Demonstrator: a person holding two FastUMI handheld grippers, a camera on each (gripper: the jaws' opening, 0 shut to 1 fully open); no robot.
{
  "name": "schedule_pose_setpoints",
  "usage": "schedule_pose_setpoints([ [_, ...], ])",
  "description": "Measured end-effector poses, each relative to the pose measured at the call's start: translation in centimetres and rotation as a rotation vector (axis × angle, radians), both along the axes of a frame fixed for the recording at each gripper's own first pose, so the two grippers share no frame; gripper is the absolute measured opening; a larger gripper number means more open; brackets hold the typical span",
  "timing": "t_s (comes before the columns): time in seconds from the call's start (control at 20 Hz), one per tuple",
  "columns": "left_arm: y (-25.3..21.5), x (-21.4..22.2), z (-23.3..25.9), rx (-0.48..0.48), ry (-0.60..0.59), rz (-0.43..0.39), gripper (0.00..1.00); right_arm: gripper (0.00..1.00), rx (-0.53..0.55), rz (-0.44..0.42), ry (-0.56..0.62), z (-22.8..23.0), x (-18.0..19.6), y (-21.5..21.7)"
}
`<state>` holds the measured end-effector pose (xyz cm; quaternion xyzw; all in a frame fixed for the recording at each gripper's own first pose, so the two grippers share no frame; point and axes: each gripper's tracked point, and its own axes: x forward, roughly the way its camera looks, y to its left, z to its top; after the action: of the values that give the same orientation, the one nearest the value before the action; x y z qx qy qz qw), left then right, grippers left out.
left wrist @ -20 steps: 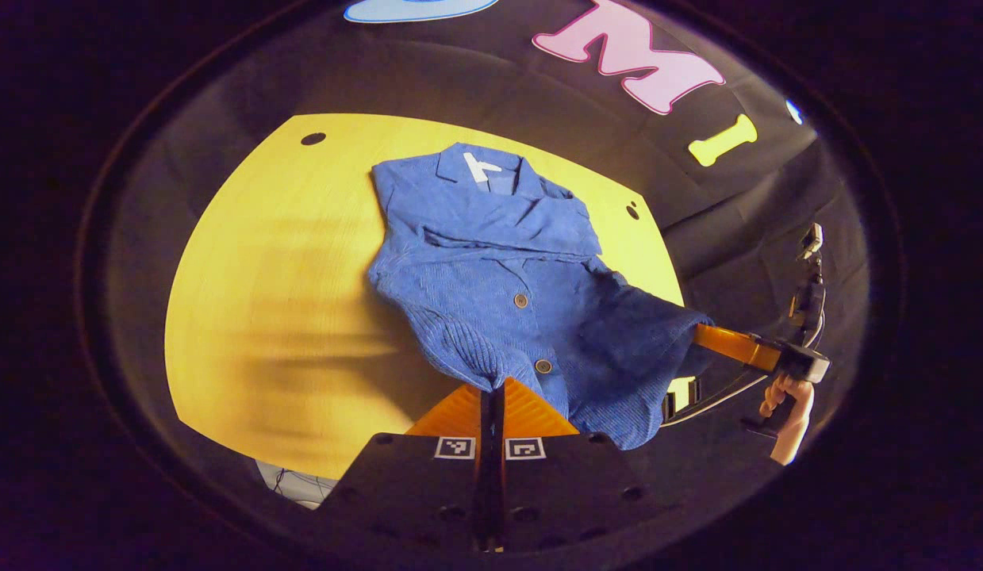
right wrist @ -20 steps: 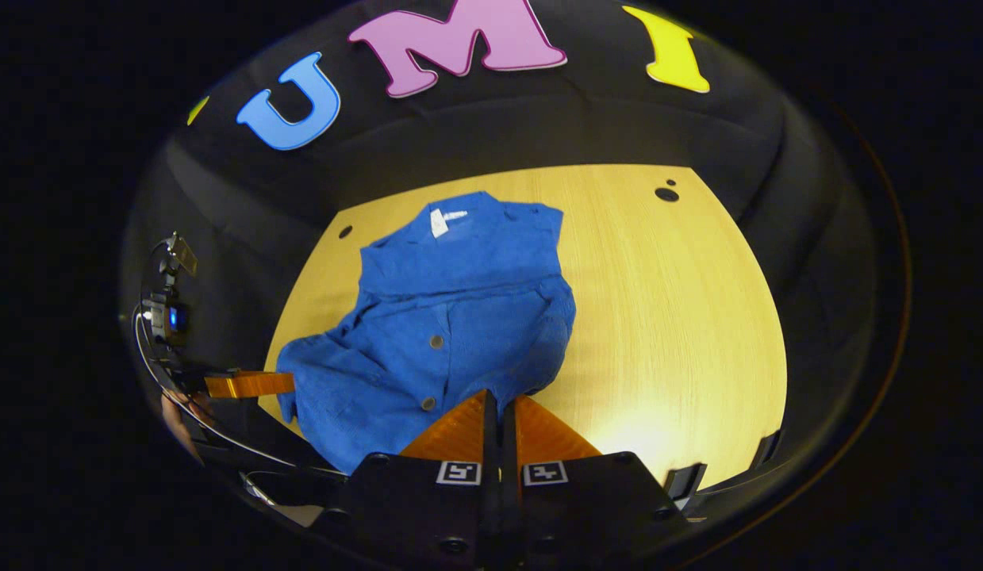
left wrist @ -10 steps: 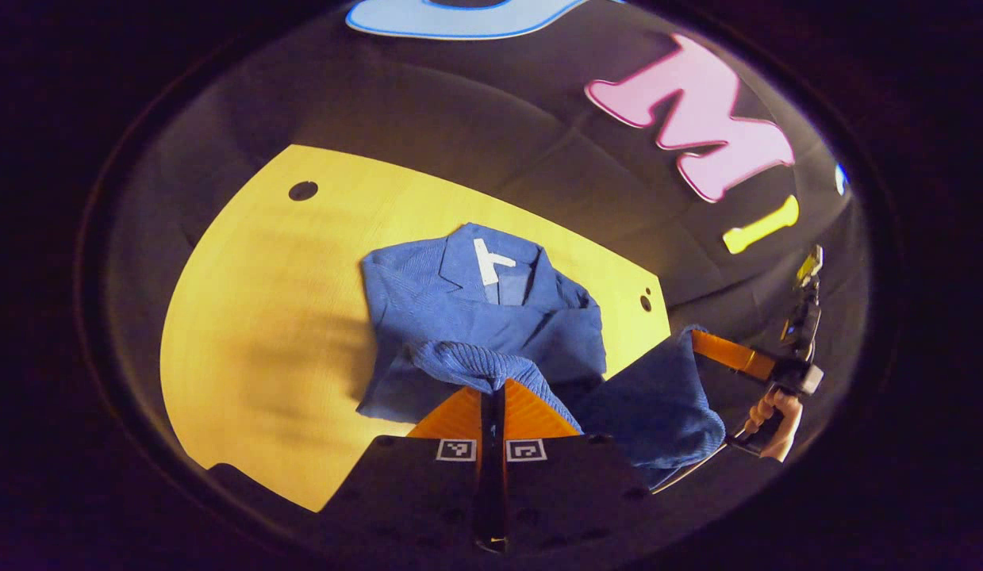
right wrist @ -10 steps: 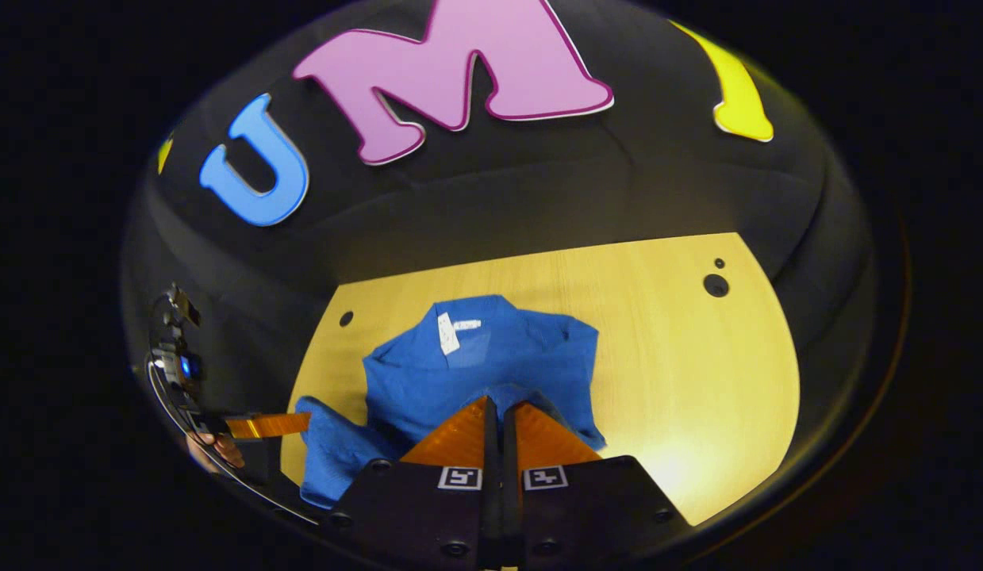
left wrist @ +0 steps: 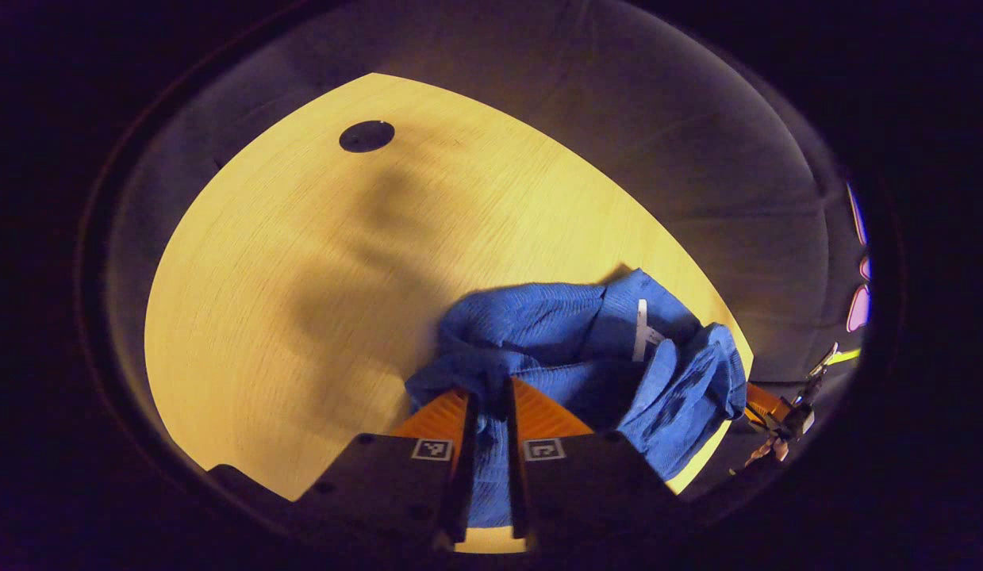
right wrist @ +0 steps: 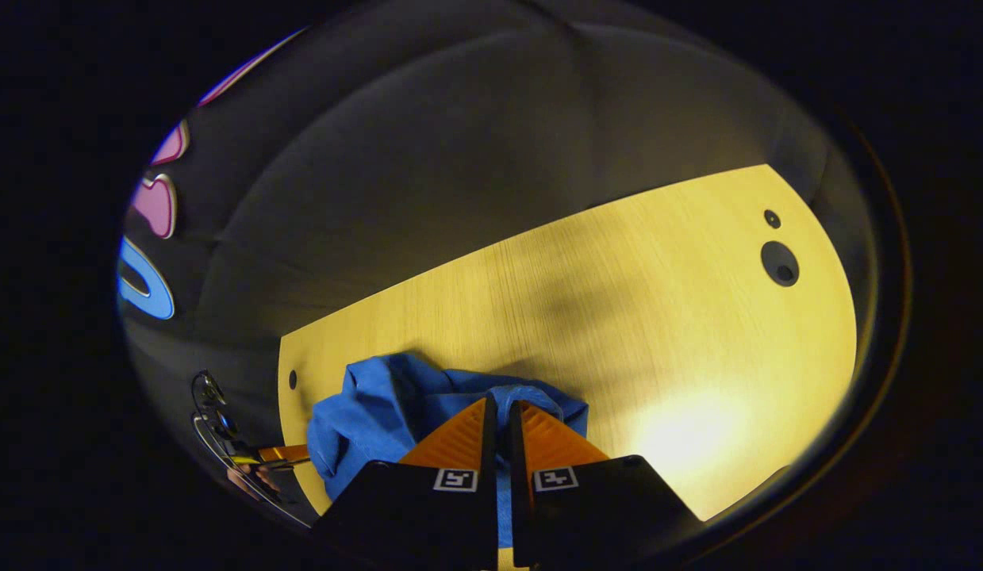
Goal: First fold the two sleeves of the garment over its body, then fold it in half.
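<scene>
The blue corduroy garment (left wrist: 570, 333) lies bunched on the yellow wooden table (left wrist: 301, 262), its lower part brought over toward the collar, where a white label (left wrist: 641, 329) shows. My left gripper (left wrist: 487, 388) is shut on a fold of the blue cloth, which fills the gap between its fingers. In the right gripper view the garment (right wrist: 380, 412) is heaped just ahead, and my right gripper (right wrist: 503, 403) is shut on another fold of it. The right gripper (left wrist: 765, 404) also pokes out past the heap's far side. The left gripper (right wrist: 281, 454), held in a hand, sits at the table's edge.
A dark round hole (left wrist: 366, 136) marks the table's far corner, and two more holes (right wrist: 779, 263) sit near another edge. Bare tabletop (right wrist: 658, 317) spreads beyond the garment. The black cloth wall rises behind the table.
Both grippers have carried the garment's lower edge forward and down over its upper part. The cameras now sit low by the table, and the gap between the left fingers looks wider.
</scene>
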<state>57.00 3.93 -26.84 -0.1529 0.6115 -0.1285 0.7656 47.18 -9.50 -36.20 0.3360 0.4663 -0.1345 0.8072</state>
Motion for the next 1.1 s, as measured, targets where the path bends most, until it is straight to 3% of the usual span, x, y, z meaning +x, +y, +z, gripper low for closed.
schedule_pose_setpoints([
  [0.05, -0.1, 0.7, 0.1, -0.001, -0.031, 0.012, 0.26, 0.12, 0.000, -0.007, -0.012, -0.3, 0.5, -0.1],
  [0.2, 0.0, 2.5, 2.1, 0.013, -0.168, 0.000, 0.70, 0.63, -0.019, -0.017, -0.098, 0.7, 2.0, -0.6],
  [0.3, 0.2, 3.2, 4.0, 0.012, -0.258, -0.006, 0.72, 0.91, -0.052, -0.032, -0.144, 1.6, 2.7, -1.2],
  [0.35, 0.2, 3.5, 5.2, -0.004, -0.305, -0.008, 0.72, 0.95, -0.067, -0.037, -0.165, 2.2, 3.1, -1.4],
  [0.4, 0.2, 3.3, 6.1, -0.019, -0.336, -0.014, 0.77, 0.81, -0.074, -0.041, -0.187, 2.9, 3.2, -1.4],
  [0.45, 0.5, 3.0, 6.9, -0.013, -0.356, -0.014, 0.80, 0.97, -0.084, -0.040, -0.208, 3.5, 3.2, -1.5],
  [0.6, 0.9, 2.1, 8.2, -0.061, -0.351, 0.004, 0.82, 0.97, -0.090, -0.024, -0.252, 5.2, 3.1, -1.5],
  [0.85, 3.3, -1.3, 7.4, -0.127, -0.187, 0.070, 0.84, 0.97, -0.151, 0.047, -0.257, 6.2, 1.9, -0.6],
  [1.0, 3.8, -1.4, 10.1, -0.099, -0.290, 0.052, 0.85, 0.98, -0.157, 0.081, -0.284, 7.7, 1.5, 0.9],
  [1.1, 3.4, -2.4, 12.4, -0.042, -0.375, -0.023, 0.85, 0.98, -0.196, 0.113, -0.315, 9.0, 1.0, 1.6],
])
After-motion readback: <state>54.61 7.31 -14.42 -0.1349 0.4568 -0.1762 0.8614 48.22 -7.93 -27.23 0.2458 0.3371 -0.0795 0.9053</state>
